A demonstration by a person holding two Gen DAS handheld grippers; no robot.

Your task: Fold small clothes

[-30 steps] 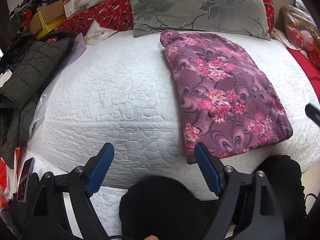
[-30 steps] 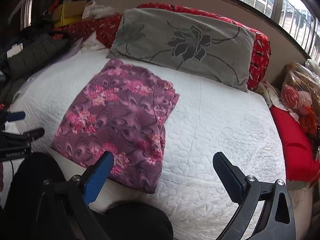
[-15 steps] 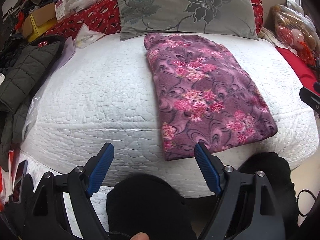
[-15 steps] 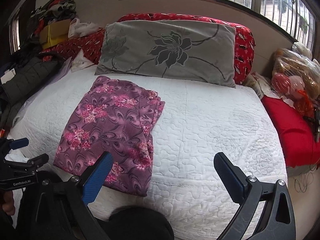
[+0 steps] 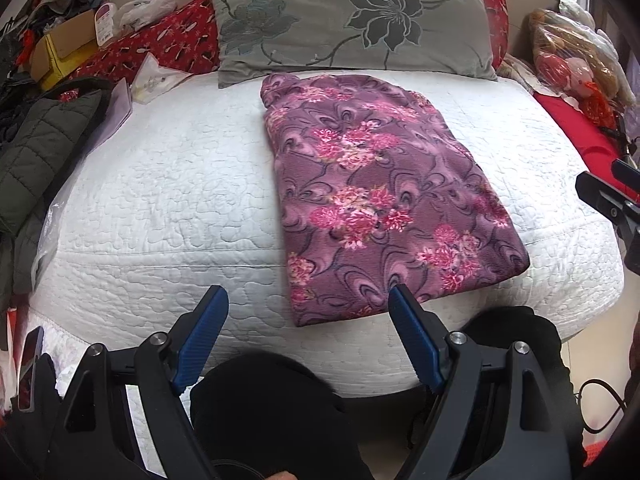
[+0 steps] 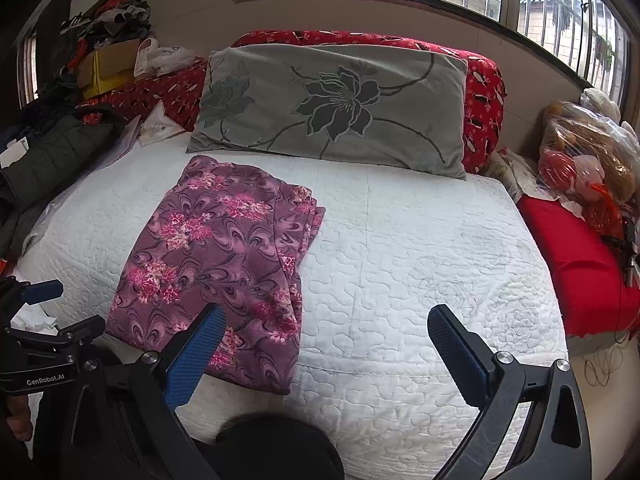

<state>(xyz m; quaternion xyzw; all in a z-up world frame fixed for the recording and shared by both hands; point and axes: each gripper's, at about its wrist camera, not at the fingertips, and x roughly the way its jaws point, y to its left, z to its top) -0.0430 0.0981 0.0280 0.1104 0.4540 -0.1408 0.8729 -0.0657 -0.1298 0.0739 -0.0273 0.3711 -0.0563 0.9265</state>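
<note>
Through my left wrist camera, my left gripper (image 5: 308, 320) hangs with its blue pads spread wide and nothing between them, above the near edge of the white quilt (image 5: 160, 200). The folded purple floral garment (image 5: 384, 200) lies flat just ahead and to the right, its near corner close to my right-hand pad. A grey flowered pillow (image 5: 352, 24) sits just behind it. A dark green jacket (image 5: 44, 152) and a clear plastic bag crowd the quilt's left edge; between them and the garment the quilt lies bare. My dark-clothed knees (image 5: 264, 408) fill the bottom.

Through my right wrist camera, my right gripper (image 6: 324, 340) is also spread and empty. Here the garment (image 6: 216, 268) lies to the left, its stacked layers showing along its right side, which the left view hides. Bare quilt (image 6: 420, 260) stretches right to a red cushion (image 6: 580, 264) and bagged toys (image 6: 588, 160). My left gripper (image 6: 40, 312) shows at the left edge.
</note>
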